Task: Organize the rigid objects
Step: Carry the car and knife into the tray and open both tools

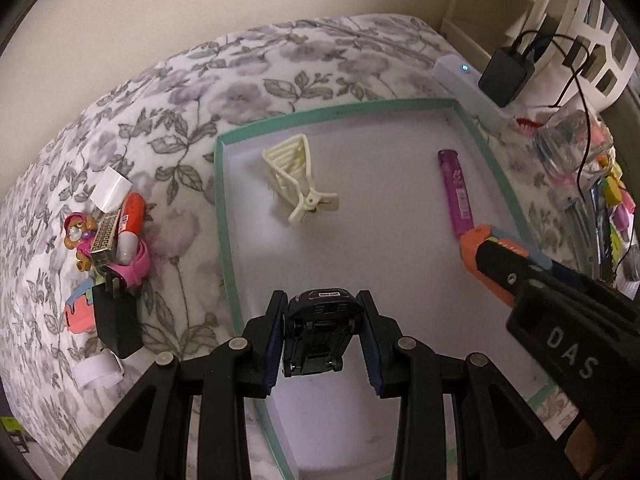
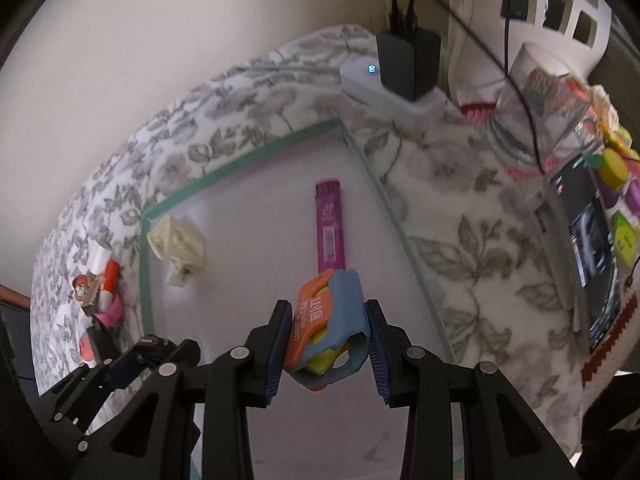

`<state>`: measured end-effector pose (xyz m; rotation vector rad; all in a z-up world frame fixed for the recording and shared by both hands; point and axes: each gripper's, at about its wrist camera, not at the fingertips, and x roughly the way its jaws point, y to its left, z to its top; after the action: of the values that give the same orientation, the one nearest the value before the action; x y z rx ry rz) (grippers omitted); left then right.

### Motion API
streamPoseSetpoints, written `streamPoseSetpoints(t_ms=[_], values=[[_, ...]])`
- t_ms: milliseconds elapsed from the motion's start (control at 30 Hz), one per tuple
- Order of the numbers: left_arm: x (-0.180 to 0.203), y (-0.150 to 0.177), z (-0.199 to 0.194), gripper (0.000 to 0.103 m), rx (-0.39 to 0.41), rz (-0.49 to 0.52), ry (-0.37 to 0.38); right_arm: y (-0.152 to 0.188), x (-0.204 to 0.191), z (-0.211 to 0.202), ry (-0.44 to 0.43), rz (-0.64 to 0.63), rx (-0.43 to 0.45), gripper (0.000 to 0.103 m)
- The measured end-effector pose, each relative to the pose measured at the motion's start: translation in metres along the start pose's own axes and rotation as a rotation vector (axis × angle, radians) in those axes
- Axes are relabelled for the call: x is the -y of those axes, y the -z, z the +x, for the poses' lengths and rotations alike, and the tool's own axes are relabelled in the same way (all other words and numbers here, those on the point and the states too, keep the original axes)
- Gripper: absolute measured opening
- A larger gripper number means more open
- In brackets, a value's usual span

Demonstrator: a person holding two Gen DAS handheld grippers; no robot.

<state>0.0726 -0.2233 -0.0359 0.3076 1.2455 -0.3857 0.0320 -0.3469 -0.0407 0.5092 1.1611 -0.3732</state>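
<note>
- Done: a cream hair clip (image 1: 298, 184) and a purple lighter (image 1: 456, 192) lie in the teal-rimmed tray (image 1: 224, 216) on the bed.
- Above the tray, the left gripper (image 1: 322, 344) is closed on a toy car (image 1: 318, 332); the right gripper (image 2: 328, 340) clamps an orange-blue toy (image 2: 326, 328).
- Left: a pile of small toys (image 1: 108, 240) beside the tray.

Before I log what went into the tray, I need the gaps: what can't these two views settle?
- Toy car, left wrist view: underside up between the jaws, so its top is hidden.
- Orange and blue toy, right wrist view: its lower end sits behind the jaws.
- Pile beside the tray, left wrist view: the black block covers the things behind it.
- Tray's near edge: cut off by both grippers.
</note>
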Motion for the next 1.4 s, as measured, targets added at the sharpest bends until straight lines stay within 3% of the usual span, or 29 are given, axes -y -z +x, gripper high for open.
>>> streamPoseSetpoints(t_ms=[533,833,1067,1133,1300,1333,1400], values=[[0.002,0.001,0.008,0.037,-0.035,-0.011,-0.030,0.012,0.006,0.014,0.034,-0.020,-0.060,0.039],[0.000,0.004,-0.005,0.057,-0.010,-0.024,-0.012,0.016,0.003,0.007,0.064,-0.040,-0.045,0.041],[-0.011,0.007,-0.022,0.059,0.023,-0.042,-0.001,0.018,-0.002,-0.001,0.076,-0.070,-0.020,0.049],[-0.016,0.008,-0.027,0.061,0.032,-0.048,0.000,0.019,-0.006,-0.003,0.088,-0.086,-0.008,0.061],[-0.033,0.013,-0.035,0.062,0.049,-0.074,0.001,0.020,-0.013,-0.007,0.099,-0.117,0.013,0.069],[-0.036,0.014,-0.036,0.064,0.051,-0.080,0.000,0.020,-0.015,-0.007,0.100,-0.122,0.015,0.071],[-0.044,0.017,-0.037,0.079,0.054,-0.091,-0.003,0.021,-0.017,-0.008,0.101,-0.136,0.022,0.073]])
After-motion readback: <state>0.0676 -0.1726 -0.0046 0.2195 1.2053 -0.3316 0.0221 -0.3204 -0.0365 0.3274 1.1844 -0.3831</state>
